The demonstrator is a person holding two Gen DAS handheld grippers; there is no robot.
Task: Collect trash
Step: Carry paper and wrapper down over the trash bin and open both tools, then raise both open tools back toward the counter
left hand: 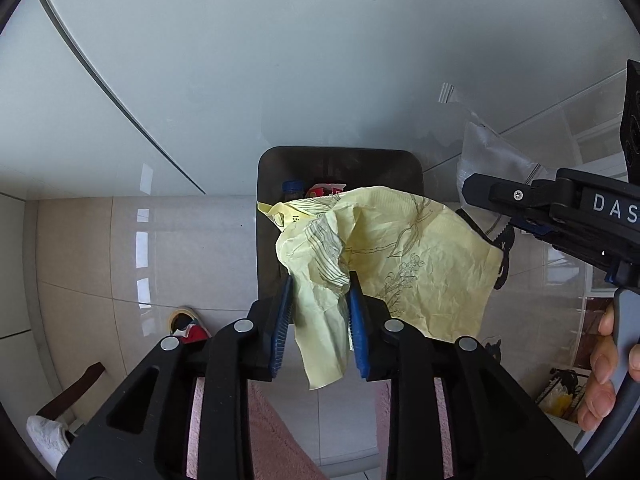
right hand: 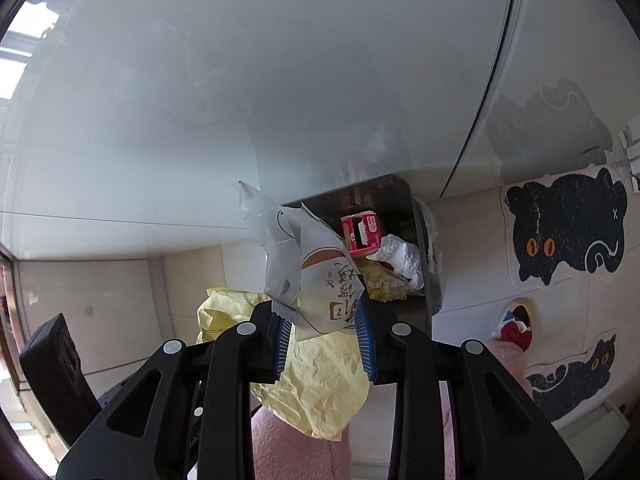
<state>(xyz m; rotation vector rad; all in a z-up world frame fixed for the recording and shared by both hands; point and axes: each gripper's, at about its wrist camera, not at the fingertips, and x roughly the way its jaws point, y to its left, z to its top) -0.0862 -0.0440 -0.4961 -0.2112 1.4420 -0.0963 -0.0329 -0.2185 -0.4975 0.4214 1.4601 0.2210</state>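
Note:
My left gripper [left hand: 320, 312] is shut on a crumpled yellow paper napkin [left hand: 400, 256] with a line-drawn flower print, held over a dark trash bin [left hand: 340, 164]. My right gripper [right hand: 326, 332] is shut on a silvery-white snack wrapper [right hand: 320, 276] with printed characters, held just before the same bin [right hand: 404, 200]. The yellow napkin [right hand: 316, 376] hangs below my right gripper. The bin holds a red carton [right hand: 360, 232], crumpled white paper [right hand: 402, 256] and a blue-capped bottle [left hand: 292, 188]. The right gripper [left hand: 560, 212] with its wrapper [left hand: 488, 156] shows at right in the left wrist view.
The bin stands on a beige tiled floor against a glossy white cabinet [left hand: 240, 60]. Black cat-shaped mats [right hand: 564, 228] lie right of the bin. A slipper [left hand: 186, 320] lies left of it. Pink fleece clothing [right hand: 292, 440] is below the grippers.

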